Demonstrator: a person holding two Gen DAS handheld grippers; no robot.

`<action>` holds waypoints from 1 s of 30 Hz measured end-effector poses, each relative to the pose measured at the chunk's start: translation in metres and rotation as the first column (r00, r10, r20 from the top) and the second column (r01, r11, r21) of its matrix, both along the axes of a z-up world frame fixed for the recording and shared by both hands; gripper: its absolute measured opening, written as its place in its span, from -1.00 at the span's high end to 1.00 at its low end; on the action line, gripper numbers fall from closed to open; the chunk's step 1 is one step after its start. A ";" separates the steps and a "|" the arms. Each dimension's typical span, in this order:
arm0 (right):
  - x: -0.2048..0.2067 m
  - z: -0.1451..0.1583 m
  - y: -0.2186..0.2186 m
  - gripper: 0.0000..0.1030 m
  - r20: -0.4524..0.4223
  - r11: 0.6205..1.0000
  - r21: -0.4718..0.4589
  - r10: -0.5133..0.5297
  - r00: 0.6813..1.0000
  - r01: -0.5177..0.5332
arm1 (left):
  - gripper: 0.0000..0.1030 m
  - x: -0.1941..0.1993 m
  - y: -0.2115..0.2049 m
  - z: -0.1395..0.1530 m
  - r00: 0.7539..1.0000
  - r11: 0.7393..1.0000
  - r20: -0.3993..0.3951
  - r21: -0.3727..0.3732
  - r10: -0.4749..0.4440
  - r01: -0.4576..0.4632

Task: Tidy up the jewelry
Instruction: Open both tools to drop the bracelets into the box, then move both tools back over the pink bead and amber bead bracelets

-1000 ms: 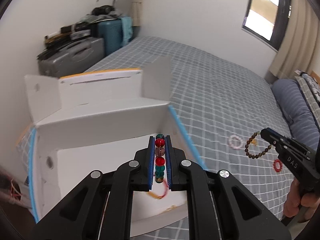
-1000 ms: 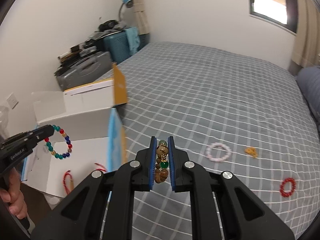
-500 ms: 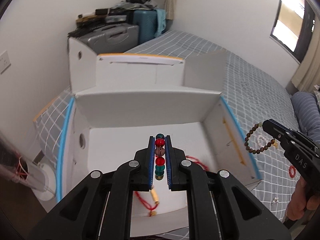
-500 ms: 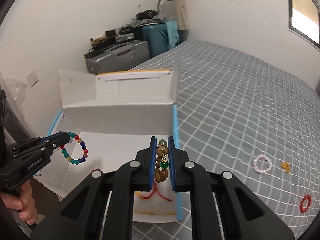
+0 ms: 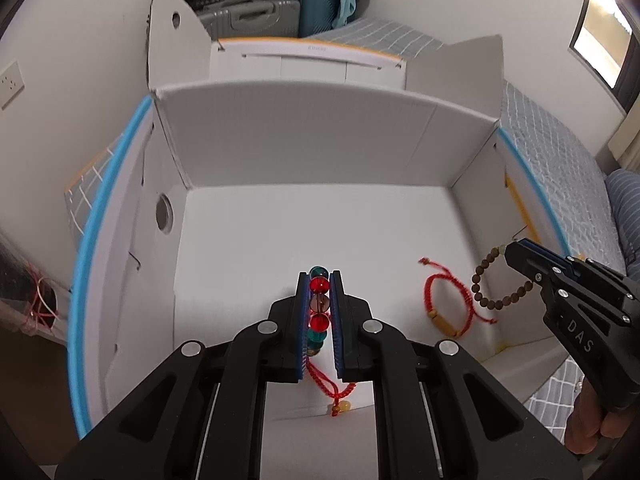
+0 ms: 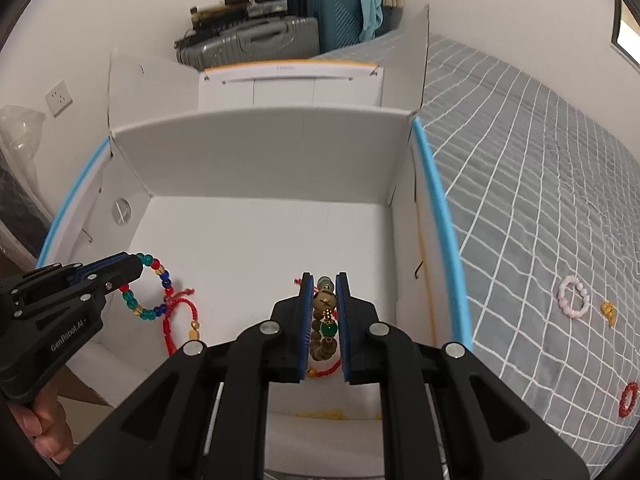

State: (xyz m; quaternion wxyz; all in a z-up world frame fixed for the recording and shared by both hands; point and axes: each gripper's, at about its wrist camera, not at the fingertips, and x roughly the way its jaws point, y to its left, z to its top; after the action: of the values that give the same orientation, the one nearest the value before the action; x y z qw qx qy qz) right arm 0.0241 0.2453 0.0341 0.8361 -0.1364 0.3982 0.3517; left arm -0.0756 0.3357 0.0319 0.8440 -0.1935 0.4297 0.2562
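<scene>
Left tongs (image 5: 318, 316) clamped on bead bracelet (image 5: 319, 307), right tongs (image 6: 323, 320) clamped on brown bracelet (image 6: 323, 322), both over box (image 6: 260, 168); 2 red cords (image 5: 450, 300) already inside; pink ring (image 6: 574, 296), gold charm (image 6: 609, 312), red ring (image 6: 628, 398) left on bed (image 6: 540, 184)

1. My left gripper (image 5: 319, 280) and right gripper (image 6: 324, 285) both hang over the open white cardboard box (image 6: 260, 148), left one to the left.
2. A red cord bracelet (image 5: 448, 300) lies on the box floor between them.
3. The box sits on the grey checked bedspread (image 6: 540, 168).
4. A pink bead ring (image 6: 574, 295) lies on the bedspread right of the box.
5. Grey and teal suitcases (image 6: 280, 40) stand behind the box.
</scene>
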 end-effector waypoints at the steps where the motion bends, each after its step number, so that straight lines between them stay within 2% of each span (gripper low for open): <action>1: 0.000 -0.003 0.001 0.78 -0.003 1.000 -0.006 -0.001 1.000 0.001 | 0.81 0.000 0.000 -0.003 1.000 1.000 -0.005 -0.003 -0.002 0.002; 9: -0.002 -0.007 0.005 0.75 0.004 1.000 -0.026 0.004 1.000 -0.004 | 0.77 -0.001 0.001 -0.003 1.000 1.000 -0.001 -0.008 -0.001 0.001; 10: -0.003 -0.006 0.005 0.64 0.004 1.000 -0.024 0.005 1.000 -0.005 | 0.76 -0.002 0.002 -0.002 1.000 1.000 0.002 -0.008 0.001 -0.001; 11: -0.003 -0.004 0.008 0.43 0.005 1.000 -0.021 0.003 1.000 -0.003 | 0.74 -0.002 0.002 -0.001 1.000 1.000 0.002 -0.009 0.003 -0.003; 12: -0.004 -0.002 0.006 0.20 0.006 1.000 -0.013 -0.001 1.000 0.001 | 0.60 -0.002 0.002 0.000 1.000 1.000 0.004 -0.010 0.004 -0.004; 13: -0.004 0.002 0.004 0.11 0.008 1.000 -0.001 -0.003 1.000 0.003 | 0.42 -0.004 0.003 0.002 1.000 1.000 0.012 -0.009 0.009 -0.009; 16: -0.006 0.013 -0.003 -0.13 0.007 0.999 0.037 -0.007 1.000 0.007 | 0.18 -0.007 0.001 0.009 0.999 1.000 0.028 0.014 0.019 -0.020; 17: -0.007 0.016 -0.005 -0.26 0.008 0.999 0.046 -0.008 1.000 0.008 | 0.14 -0.007 0.000 0.010 0.999 1.000 0.031 0.020 0.021 -0.021; 18: -0.008 0.020 -0.009 -0.42 0.008 0.998 0.062 -0.010 1.000 0.009 | 0.03 -0.008 0.000 0.012 0.999 0.999 0.037 0.026 0.023 -0.024; 20: -0.008 0.029 -0.016 -0.61 0.006 0.996 0.083 -0.013 1.000 0.013 | -0.25 -0.010 -0.002 0.018 0.998 0.999 0.051 0.039 0.029 -0.031; 21: -0.007 0.034 -0.022 -0.65 0.003 0.994 0.105 -0.018 1.000 0.017 | -0.44 -0.011 -0.003 0.021 0.998 0.998 0.058 0.048 0.033 -0.036; 23: -0.005 0.044 -0.034 -0.81 0.004 0.989 0.147 -0.034 0.999 0.034 | -0.52 -0.011 -0.007 0.026 0.997 0.997 0.078 0.067 0.022 -0.028; 27: 0.002 0.062 -0.065 -0.86 0.039 0.975 0.202 -0.103 0.994 0.094 | -0.77 -0.005 -0.018 0.034 0.995 0.996 0.097 0.090 -0.006 -0.003; 30: 0.008 0.066 -0.087 -0.86 0.054 0.967 0.217 -0.148 0.987 0.133 | -0.85 0.002 -0.027 0.040 0.993 0.995 0.116 0.102 -0.034 0.022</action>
State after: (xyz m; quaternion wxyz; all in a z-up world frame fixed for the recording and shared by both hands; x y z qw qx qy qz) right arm 0.0318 0.1584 0.1005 0.8822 -0.0296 0.3375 0.3271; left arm -0.0735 0.3083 0.0724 0.8799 -0.1594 0.3685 0.2540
